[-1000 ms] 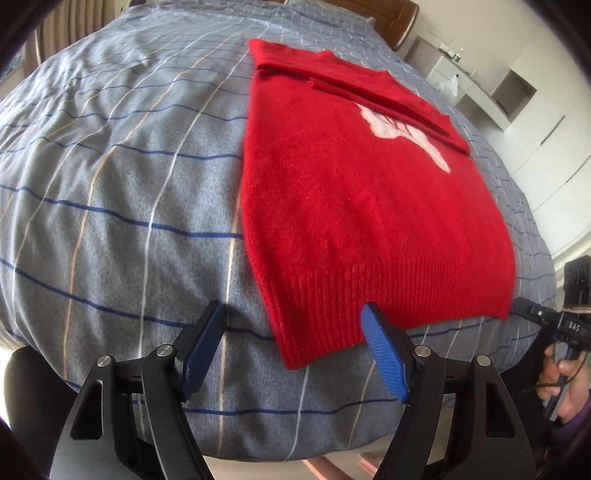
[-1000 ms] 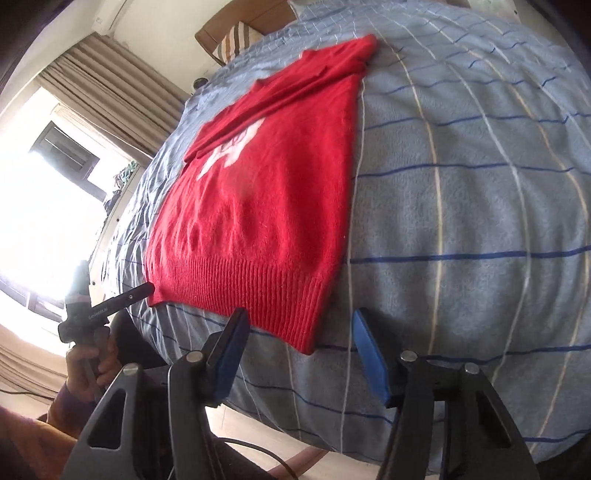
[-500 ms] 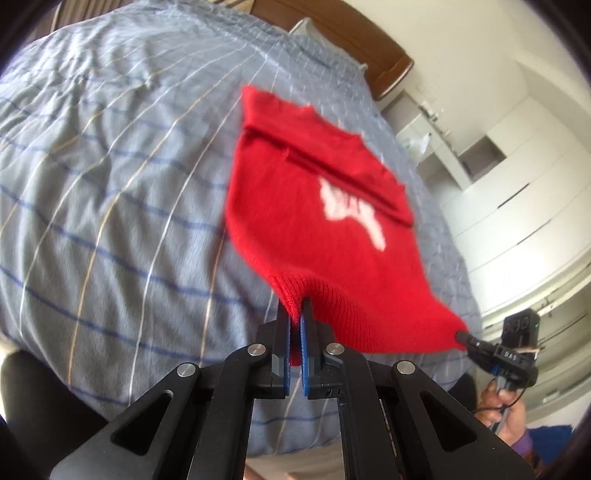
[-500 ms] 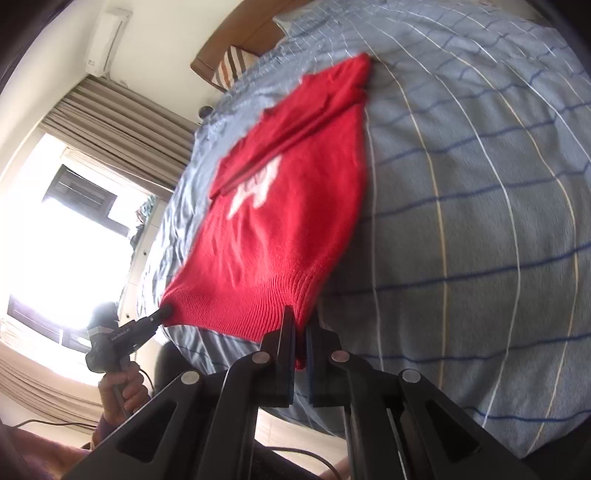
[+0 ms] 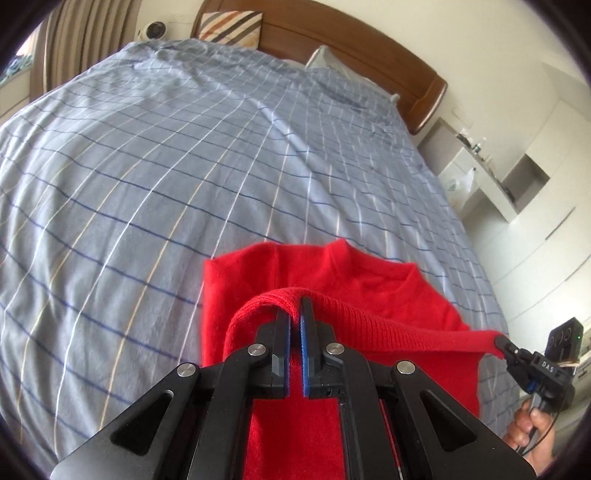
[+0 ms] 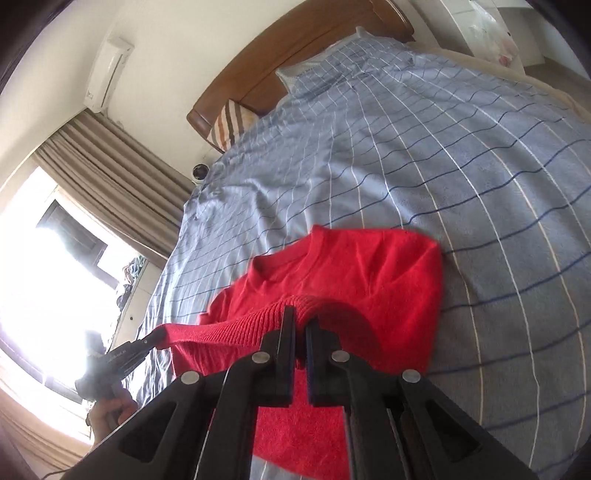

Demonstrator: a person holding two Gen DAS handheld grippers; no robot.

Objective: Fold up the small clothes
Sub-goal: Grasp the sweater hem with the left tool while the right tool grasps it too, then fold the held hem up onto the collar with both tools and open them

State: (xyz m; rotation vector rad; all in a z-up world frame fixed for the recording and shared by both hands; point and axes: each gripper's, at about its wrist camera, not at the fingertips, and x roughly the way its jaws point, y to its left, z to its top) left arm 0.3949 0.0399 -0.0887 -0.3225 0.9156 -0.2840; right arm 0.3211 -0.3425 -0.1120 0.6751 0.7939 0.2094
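Note:
A red knitted sweater (image 5: pixel 354 273) lies on the blue checked bedspread (image 5: pixel 166 177), its ribbed hem lifted and carried over toward the neckline. My left gripper (image 5: pixel 295 310) is shut on the hem's left corner. The right gripper (image 5: pixel 498 341) shows at the far right of the left wrist view, pinching the other corner, with the hem (image 5: pixel 406 328) stretched between. In the right wrist view the sweater (image 6: pixel 369 273) shows its collar, and my right gripper (image 6: pixel 300 314) is shut on the ribbed hem. The left gripper (image 6: pixel 157 336) holds the far corner there.
A wooden headboard (image 5: pixel 362 48) with a striped cushion (image 5: pixel 229 27) and a pillow closes the bed's far end. White cabinets and shelves (image 5: pixel 517 192) stand to the right. Curtains and a bright window (image 6: pixel 74 236) lie on the other side. A person's hand (image 5: pixel 532 432) grips the right tool.
Both grippers closed on the hem corners, lifted them, and swept the hem forward over the sweater's body toward the collar. The white print is now covered.

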